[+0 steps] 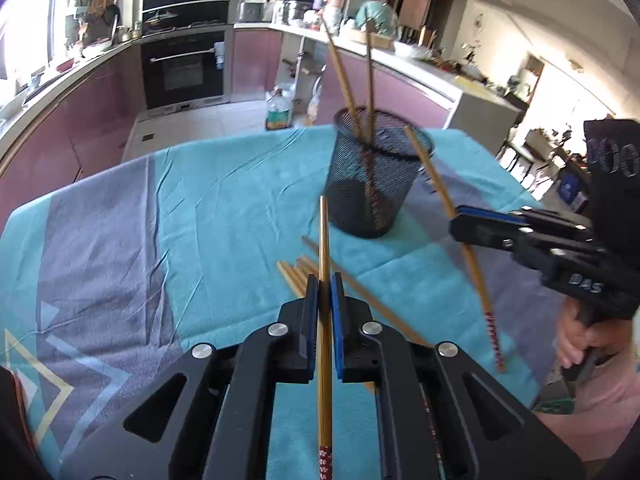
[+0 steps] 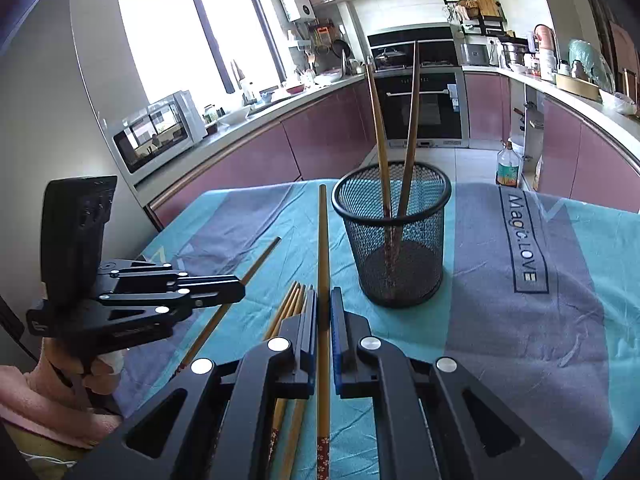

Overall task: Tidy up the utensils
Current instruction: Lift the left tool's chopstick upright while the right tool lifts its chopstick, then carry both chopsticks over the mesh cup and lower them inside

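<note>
Bamboo chopsticks [image 2: 323, 280], red floral ends, mesh holder [image 2: 394, 236]

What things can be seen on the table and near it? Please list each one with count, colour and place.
mesh cup: 1, black, standing on the tablecloth
chopsticks in cup: 2, brown, leaning in the mesh cup
loose chopsticks: several, brown, lying on the tablecloth
tablecloth: 1, teal and grey, covering the table
oven: 1, black, back wall
microwave: 1, white, counter
left gripper: shut on a brown chopstick
right gripper: shut on another chopstick
</note>
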Demonstrator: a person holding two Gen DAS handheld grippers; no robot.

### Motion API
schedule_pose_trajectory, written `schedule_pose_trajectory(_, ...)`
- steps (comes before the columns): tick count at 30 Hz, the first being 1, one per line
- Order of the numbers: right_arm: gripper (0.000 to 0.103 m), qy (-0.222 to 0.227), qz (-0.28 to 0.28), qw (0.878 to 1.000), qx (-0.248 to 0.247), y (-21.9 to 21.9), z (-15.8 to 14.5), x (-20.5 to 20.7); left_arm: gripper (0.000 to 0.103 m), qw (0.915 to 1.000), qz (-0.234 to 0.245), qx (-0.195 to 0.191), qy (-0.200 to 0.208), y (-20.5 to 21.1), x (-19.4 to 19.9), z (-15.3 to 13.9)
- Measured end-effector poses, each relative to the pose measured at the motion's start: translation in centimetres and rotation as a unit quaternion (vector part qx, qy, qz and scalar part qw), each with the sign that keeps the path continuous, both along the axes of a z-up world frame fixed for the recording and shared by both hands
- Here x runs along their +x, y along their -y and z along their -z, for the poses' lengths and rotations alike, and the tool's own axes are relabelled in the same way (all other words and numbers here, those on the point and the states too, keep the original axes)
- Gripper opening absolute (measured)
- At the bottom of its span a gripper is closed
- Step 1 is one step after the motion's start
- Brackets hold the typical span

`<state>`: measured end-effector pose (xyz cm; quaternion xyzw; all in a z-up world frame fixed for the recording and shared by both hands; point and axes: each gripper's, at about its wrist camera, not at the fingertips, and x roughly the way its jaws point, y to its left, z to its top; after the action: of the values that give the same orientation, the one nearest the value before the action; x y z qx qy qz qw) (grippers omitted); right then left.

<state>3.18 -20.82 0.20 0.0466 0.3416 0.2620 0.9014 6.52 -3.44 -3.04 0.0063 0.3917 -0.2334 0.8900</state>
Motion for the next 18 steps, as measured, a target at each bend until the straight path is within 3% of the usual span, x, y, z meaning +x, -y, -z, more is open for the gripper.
schedule_pose_trajectory(8, 0.005, 0.028, 0.007, 1.000, 0.013, 0.9, -2.0, -0.2, 0.007, 0.9975, 0.026, -0.057, 0.031, -1.1, -1.4, -4.3)
schedule_pose_trajectory(18, 0.005, 0.064, 0.012, 0.998, 0.022, 1.6, -4.6, 0.3, 0.007, 0.9921, 0.033, -0.103, 0.063, -2.0, -1.9, -8.0)
